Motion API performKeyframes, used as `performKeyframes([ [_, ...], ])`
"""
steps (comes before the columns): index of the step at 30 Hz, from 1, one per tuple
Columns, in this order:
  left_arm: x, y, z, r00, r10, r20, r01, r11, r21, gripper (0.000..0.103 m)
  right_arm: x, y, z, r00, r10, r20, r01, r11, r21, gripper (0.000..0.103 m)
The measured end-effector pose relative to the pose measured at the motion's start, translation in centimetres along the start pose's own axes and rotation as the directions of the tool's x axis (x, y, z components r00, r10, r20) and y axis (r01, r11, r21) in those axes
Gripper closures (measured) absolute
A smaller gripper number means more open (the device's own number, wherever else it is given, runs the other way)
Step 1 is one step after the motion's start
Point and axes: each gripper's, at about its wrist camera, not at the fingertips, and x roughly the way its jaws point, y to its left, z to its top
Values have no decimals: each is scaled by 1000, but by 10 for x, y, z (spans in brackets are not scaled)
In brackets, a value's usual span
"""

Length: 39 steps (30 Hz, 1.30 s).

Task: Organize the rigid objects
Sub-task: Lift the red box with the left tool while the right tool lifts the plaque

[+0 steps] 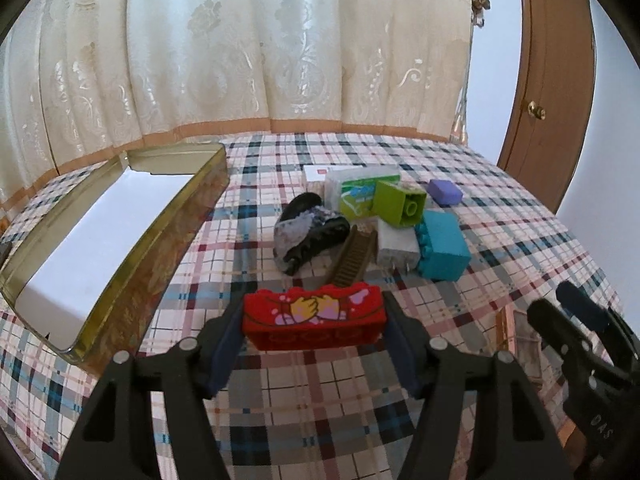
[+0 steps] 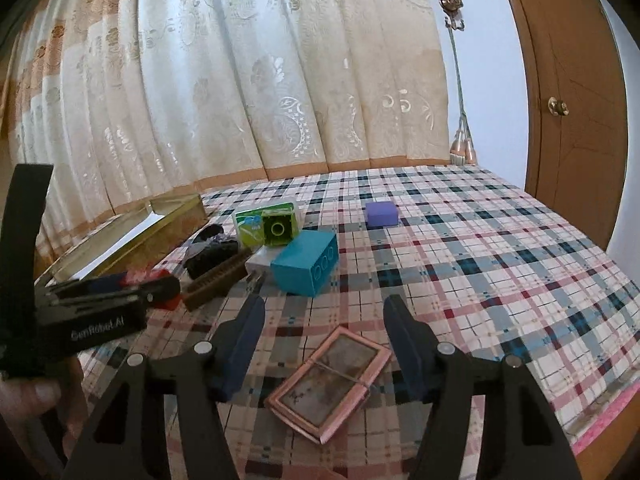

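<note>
A red toy brick (image 1: 314, 317) is gripped end to end by the left gripper (image 1: 314, 328), its printed side turned toward the camera, and appears lifted a little off the plaid cloth (image 1: 360, 420); the hold looks meant for a carry to the open gold tin (image 1: 120, 240), which lies near the left edge of the bed with its white floor bare. The right gripper (image 2: 324, 340) is spread wide with nothing between its fingers and hangs over a pink-framed case (image 2: 330, 382) lying flat near the front edge, probably lined up as the next pick. The rest of the pile is bunched mid-bed, just right of the tin: a teal brick (image 2: 306, 268) on its side with studs facing out, a green brick (image 2: 280, 230) tipped against a green-and-white tissue pack (image 1: 352, 192), a white charger plug (image 1: 396, 246), a brown comb (image 1: 352, 256) and a dark fuzzy hair claw (image 1: 310, 232). A purple block (image 2: 382, 214) sits apart toward the back right. The surface is a soft bed under a checked sheet, so pieces may rock when nudged. A cream curtain (image 1: 260, 48) hangs along the back edge, and a brown wooden door (image 2: 568, 92) stands at the right against a pale wall.
</note>
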Motion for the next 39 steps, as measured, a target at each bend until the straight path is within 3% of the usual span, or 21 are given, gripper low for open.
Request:
performKeyframes([
  [3,-2,0,-1,1000,-11,7,11,1000,0,38,-3,-6,-3,999,-23,-23,23,1000,-12,22],
  [9,-7,8,-4,1000,-19,14,19,1000,-18,38,5,-17,-11,995,-17,-98,23,998,51,6],
  [15,-10,15,-6,1000,-28,14,29,999,-36,38,26,-4,-22,977,-57,-204,57,998,-9,5],
  [20,-11,14,-9,999,-42,13,43,999,-30,38,29,-6,-21,977,-55,-205,60,998,22,5],
  [23,-12,16,-10,999,-49,15,49,998,-36,38,32,-2,-19,975,-86,-205,86,996,-10,30],
  [24,-12,18,-9,999,-49,15,50,998,-39,38,32,-1,-19,975,-91,-204,90,996,-17,44],
  [25,-12,19,-9,999,-50,17,50,998,-41,38,32,1,-19,975,-99,-201,95,995,-29,50],
  [31,-18,25,-9,998,-49,45,51,998,-43,38,26,8,-21,984,-49,-171,44,998,-33,54],
  [39,-24,35,-7,996,-37,79,40,998,-47,38,11,24,-6,997,-10,-71,5,998,-67,54],
])
